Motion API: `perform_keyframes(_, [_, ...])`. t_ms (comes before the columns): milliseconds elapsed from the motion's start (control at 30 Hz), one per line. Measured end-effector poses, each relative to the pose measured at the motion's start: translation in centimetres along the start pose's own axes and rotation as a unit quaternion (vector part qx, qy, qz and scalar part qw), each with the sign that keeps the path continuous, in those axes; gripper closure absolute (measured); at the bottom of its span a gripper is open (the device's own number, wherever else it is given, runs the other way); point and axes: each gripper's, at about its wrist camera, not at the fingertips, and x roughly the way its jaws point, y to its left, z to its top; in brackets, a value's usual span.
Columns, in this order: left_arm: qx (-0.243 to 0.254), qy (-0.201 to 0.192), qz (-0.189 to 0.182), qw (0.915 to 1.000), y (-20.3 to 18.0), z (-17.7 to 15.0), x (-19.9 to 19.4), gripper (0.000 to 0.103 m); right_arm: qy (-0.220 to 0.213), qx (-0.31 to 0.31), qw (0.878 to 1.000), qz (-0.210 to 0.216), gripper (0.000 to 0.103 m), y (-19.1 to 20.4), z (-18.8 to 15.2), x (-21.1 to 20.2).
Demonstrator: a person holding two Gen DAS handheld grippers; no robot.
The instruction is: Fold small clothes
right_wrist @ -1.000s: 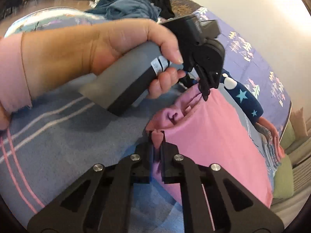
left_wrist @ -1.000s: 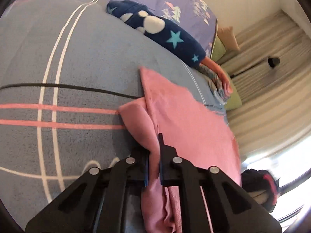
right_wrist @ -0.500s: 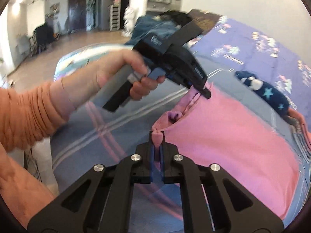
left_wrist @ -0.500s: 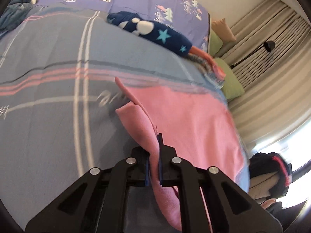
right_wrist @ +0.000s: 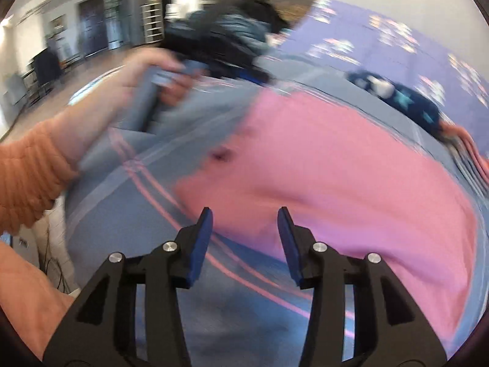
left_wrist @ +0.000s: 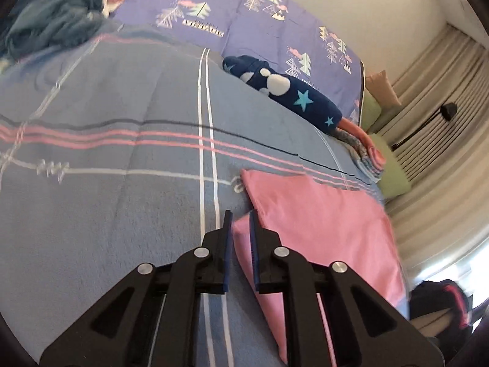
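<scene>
A pink garment (left_wrist: pixel 321 223) lies flat on the striped blue-grey bedcover (left_wrist: pixel 122 183). In the left wrist view my left gripper (left_wrist: pixel 240 214) hovers over the garment's near left corner. Its jaws are opening, a narrow gap shows between the pads, and the pink cloth lies below without being pressed. In the blurred right wrist view my right gripper (right_wrist: pixel 245 211) is opening wide above the near edge of the pink garment (right_wrist: pixel 336 159), with nothing between its fingers. A hand in an orange sleeve (right_wrist: pixel 30 171) grips the other tool's grey handle (right_wrist: pixel 143 104) at the upper left.
A dark blue garment with stars (left_wrist: pixel 290 91) lies at the back of the bed, a small stack of folded clothes (left_wrist: pixel 366 153) beside it. A purple blanket (left_wrist: pixel 244 15) covers the head end. A blue heap of clothes (left_wrist: pixel 52 27) sits far left. Curtains (left_wrist: pixel 443 153) hang right.
Both grippers were shut on the pink garment's bunched edge. They have let go and drawn back, and the garment now lies flat on the bed.
</scene>
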Motion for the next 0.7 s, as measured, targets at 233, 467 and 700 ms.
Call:
perform_keyframes(233, [-0.009,0.042,-0.02,0.9989,-0.7,-3.0,0.9,0.052,-0.022,-0.077,0.996,-0.027,0.054,3.3,-0.4,0.6])
perform_keyframes(467, [-0.047,0.052,-0.068,0.9952,-1.2,-3.0,1.9,0.05,-0.034,-0.175,0.98,-0.085,0.059,8.5,0.7,4.0])
perform_keyframes(700, [-0.042,0.053,-0.061,0.9958,-2.7,-2.0,3.8,0.098,-0.028,-0.039,0.999,-0.014,0.097,5.3,2.9,4.1])
